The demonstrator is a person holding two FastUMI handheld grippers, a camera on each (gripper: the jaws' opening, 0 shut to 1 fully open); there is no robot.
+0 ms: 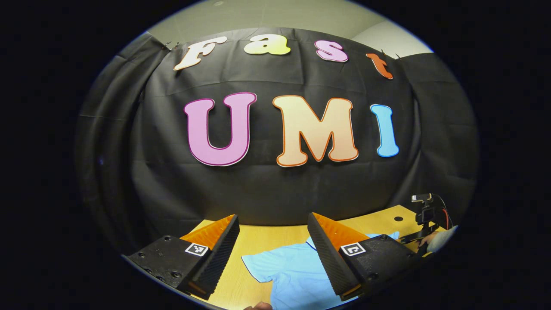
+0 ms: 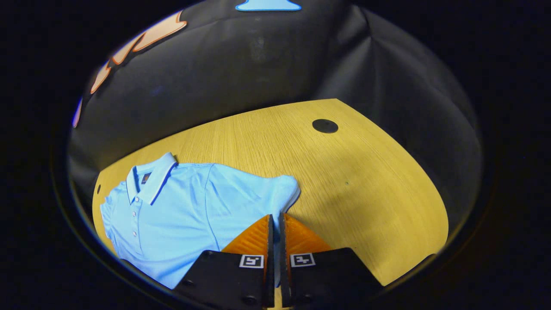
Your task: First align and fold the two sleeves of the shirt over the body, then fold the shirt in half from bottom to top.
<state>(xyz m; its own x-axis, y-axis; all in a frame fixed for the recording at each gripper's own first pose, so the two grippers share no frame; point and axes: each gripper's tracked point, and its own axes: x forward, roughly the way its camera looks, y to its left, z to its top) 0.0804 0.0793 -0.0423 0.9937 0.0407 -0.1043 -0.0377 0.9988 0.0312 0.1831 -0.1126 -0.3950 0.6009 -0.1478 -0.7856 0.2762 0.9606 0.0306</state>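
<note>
A light blue polo shirt (image 2: 181, 215) lies face up on the wooden table (image 2: 353, 181), its collar (image 2: 150, 178) toward the far left and its buttons showing. My right gripper (image 2: 275, 221) is shut on the edge of the shirt's near sleeve (image 2: 282, 189), with blue cloth caught between the fingers. My left gripper (image 1: 272, 217) is held above the table with its jaws wide apart and nothing between them. Under it lies the shirt (image 1: 288, 271), one sleeve (image 1: 254, 265) spread toward the left. The right gripper (image 1: 424, 211) and the hand (image 1: 430, 239) holding it show at the far right.
A round black hole (image 2: 325, 125) sits in the table near its far corner, also seen as a hole (image 1: 398, 218) in the left gripper view. The black cloth wall (image 2: 241, 73) closes the table's far edges. Bare wood (image 2: 366, 202) stretches right of the shirt.
</note>
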